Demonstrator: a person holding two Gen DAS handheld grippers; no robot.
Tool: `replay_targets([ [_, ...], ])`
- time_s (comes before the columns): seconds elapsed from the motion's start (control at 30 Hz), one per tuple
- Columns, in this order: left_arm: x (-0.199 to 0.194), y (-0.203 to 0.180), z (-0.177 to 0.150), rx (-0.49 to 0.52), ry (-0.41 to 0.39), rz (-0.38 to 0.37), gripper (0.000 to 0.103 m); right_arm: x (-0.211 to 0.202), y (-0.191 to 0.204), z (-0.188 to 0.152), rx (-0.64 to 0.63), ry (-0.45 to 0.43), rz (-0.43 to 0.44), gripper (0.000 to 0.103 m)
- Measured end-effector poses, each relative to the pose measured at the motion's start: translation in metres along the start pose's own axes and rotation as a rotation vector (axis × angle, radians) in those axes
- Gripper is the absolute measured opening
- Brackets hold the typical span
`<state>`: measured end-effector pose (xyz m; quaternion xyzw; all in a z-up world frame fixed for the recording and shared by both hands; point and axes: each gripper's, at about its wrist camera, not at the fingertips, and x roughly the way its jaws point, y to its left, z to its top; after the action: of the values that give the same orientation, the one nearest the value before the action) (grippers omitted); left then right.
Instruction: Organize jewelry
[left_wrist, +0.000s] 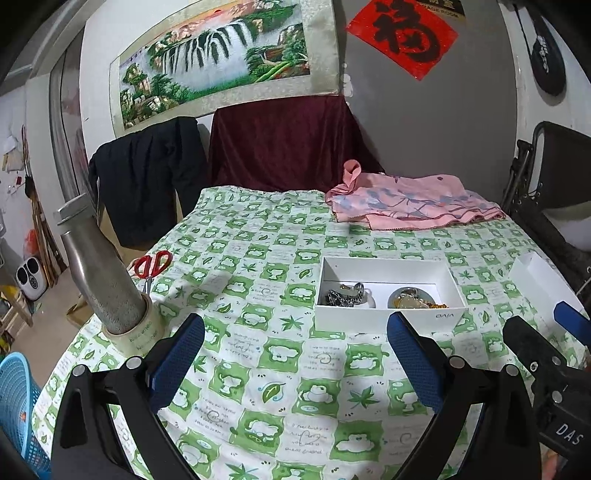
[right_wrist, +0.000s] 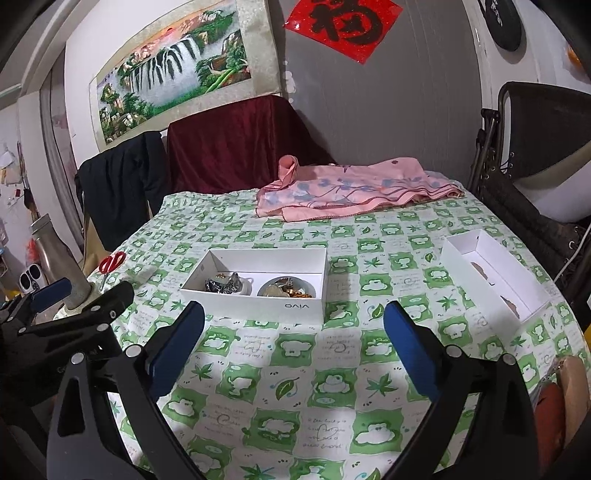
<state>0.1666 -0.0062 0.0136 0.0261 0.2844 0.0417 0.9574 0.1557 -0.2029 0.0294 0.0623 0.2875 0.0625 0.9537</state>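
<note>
A white box (left_wrist: 388, 317) stands on the green-patterned tablecloth and holds two small dishes. One dish has dark silver jewelry (left_wrist: 345, 295), the other gold and amber pieces (left_wrist: 410, 301). The box also shows in the right wrist view (right_wrist: 255, 306). My left gripper (left_wrist: 295, 332) is open and empty, just short of the box. My right gripper (right_wrist: 293, 321) is open and empty, also just short of the box front. A second white box (right_wrist: 495, 280), the lid, lies at the right.
A metal bottle (left_wrist: 99, 269) stands in a tape roll (left_wrist: 136, 332) at the left. Red scissors (left_wrist: 153, 264) lie beside it. A pink cloth (left_wrist: 410, 203) lies at the back right. A blue basket (left_wrist: 18, 402) is off the table's left edge.
</note>
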Motion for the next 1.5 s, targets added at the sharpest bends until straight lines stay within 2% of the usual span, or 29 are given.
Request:
replay_targets([
  [1.5,-0.0077,-0.0037,0.0010,0.018,-0.014,0.002,0.097,-0.0039,0.0042,-0.0002,-0.003,0.002,0.017,0.093],
])
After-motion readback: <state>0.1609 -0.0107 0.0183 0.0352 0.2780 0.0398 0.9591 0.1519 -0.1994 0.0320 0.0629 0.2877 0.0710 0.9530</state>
